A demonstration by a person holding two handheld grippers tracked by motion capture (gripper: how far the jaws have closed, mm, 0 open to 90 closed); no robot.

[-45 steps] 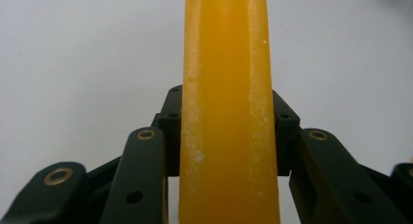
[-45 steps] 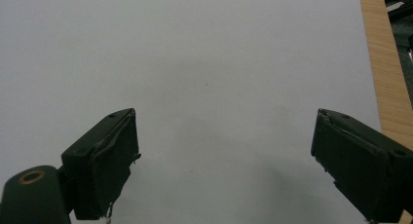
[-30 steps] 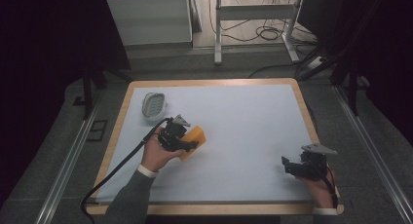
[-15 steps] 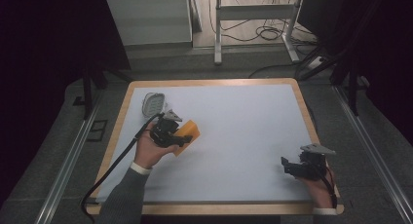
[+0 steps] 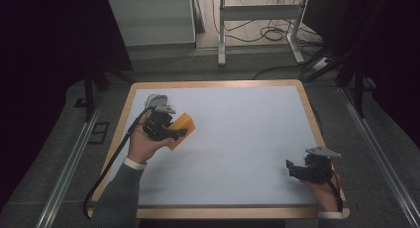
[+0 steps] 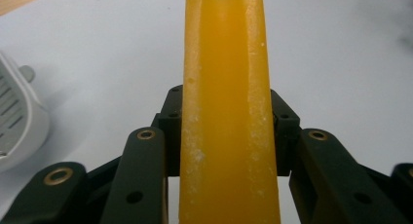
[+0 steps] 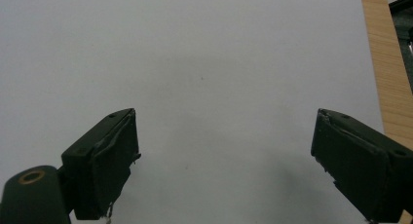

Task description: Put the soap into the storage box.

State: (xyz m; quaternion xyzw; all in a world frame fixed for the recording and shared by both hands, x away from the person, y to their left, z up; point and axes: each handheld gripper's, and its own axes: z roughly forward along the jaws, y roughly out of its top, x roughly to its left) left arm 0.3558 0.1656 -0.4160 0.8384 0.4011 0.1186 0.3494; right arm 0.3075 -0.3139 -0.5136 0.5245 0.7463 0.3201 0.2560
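A: What do we have in hand?

B: Our left gripper (image 5: 171,130) is clamped on an orange sponge-like block (image 5: 179,130). In the left gripper view the orange block (image 6: 226,107) rises straight up between the two black jaws, which press on its two sides. It juts out ahead of the gripper, above the white bench (image 5: 247,139).

A: Is anything near it?

B: Just past the left gripper, toward the far corner of the bench, lies a pale grey slotted object (image 5: 157,100). In the left gripper view that grey object (image 6: 19,121) sits off to one side of the jaws, close but apart from the block. We cannot tell what it is.

A: And our other hand?

B: Our right gripper (image 5: 299,169) rests low near the bench's front edge, well apart from the left one. In its own view the right gripper (image 7: 224,156) stands wide open, with bare white surface between the jaws and the wooden rim (image 7: 387,73) off to one side.

A: How do we do this step well?

B: We judge that we are carrying the block. It looks soft, so we should keep an even squeeze, hold it level, and steer it clear of the grey object until we choose to bring them together.
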